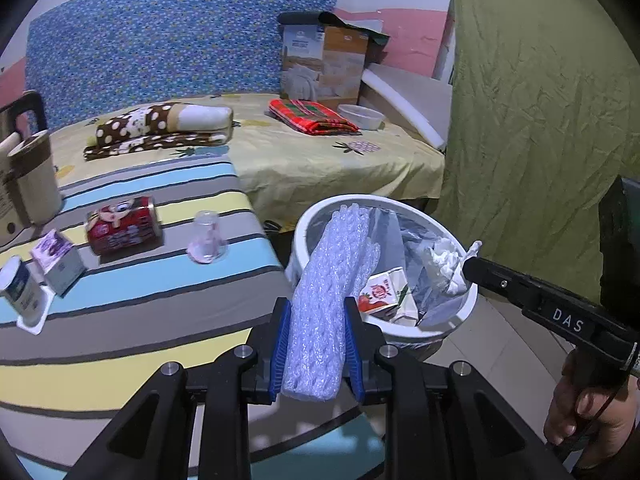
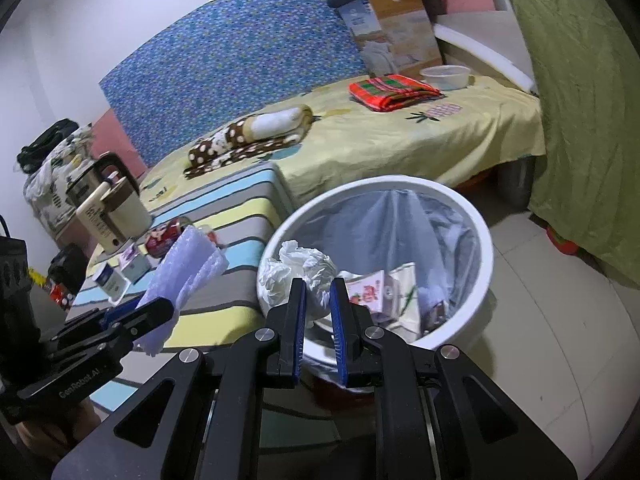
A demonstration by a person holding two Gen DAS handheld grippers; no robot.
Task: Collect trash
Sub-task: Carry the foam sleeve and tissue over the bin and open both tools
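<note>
The left gripper [image 1: 316,344] had its fingers clamped on a foam sleeve [image 1: 324,300], whose long axis ran away from the fingers, its far end leaning over the near-left rim of the bin [image 1: 472,304]. The right gripper [image 2: 318,320] had its fingers pinched on a crumpled tissue [image 2: 296,268], which hung just inside the bin's near-left rim. Judging by this, the tissue was already over the opening, while the sleeve lay only partly across the rim, so the left hand needed to reach farther right before letting go.

Yellow-sheeted bed [image 1: 320,160], blue patterned headboard [image 1: 160,40], green curtain [image 1: 540,120], tiled floor [image 2: 540,320].
</note>
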